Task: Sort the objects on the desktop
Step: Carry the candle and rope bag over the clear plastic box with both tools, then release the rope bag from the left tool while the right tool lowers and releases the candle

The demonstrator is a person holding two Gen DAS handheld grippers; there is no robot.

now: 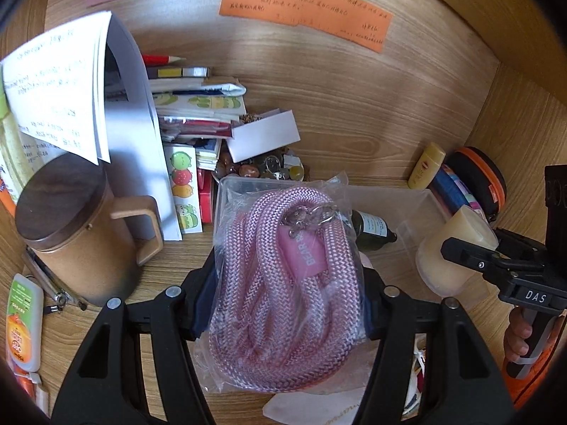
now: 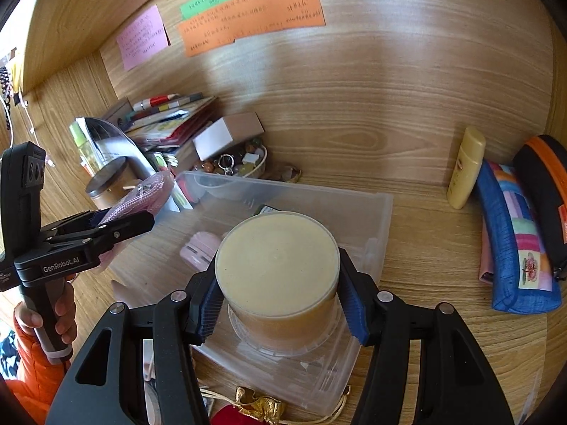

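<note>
My left gripper [image 1: 287,304] is shut on a clear bag of pink rope [image 1: 283,283] and holds it over the near edge of a clear plastic bin [image 1: 418,198]. My right gripper [image 2: 280,304] is shut on a round cream candle jar [image 2: 276,265] and holds it above the same bin [image 2: 372,219]. A dark bottle [image 1: 372,228] and a pink object [image 2: 200,248] lie inside the bin. The right gripper with the jar [image 1: 457,244] shows at the right of the left wrist view. The left gripper with the rope [image 2: 134,202] shows at the left of the right wrist view.
A tan mug with a dark lid [image 1: 74,226] stands left of the bin. Papers and books [image 1: 184,106] are stacked behind, with a dish of trinkets [image 1: 265,168]. A yellow bottle [image 2: 466,166] and two pouches [image 2: 514,237] sit right. A sanitizer tube [image 1: 23,322] lies near left.
</note>
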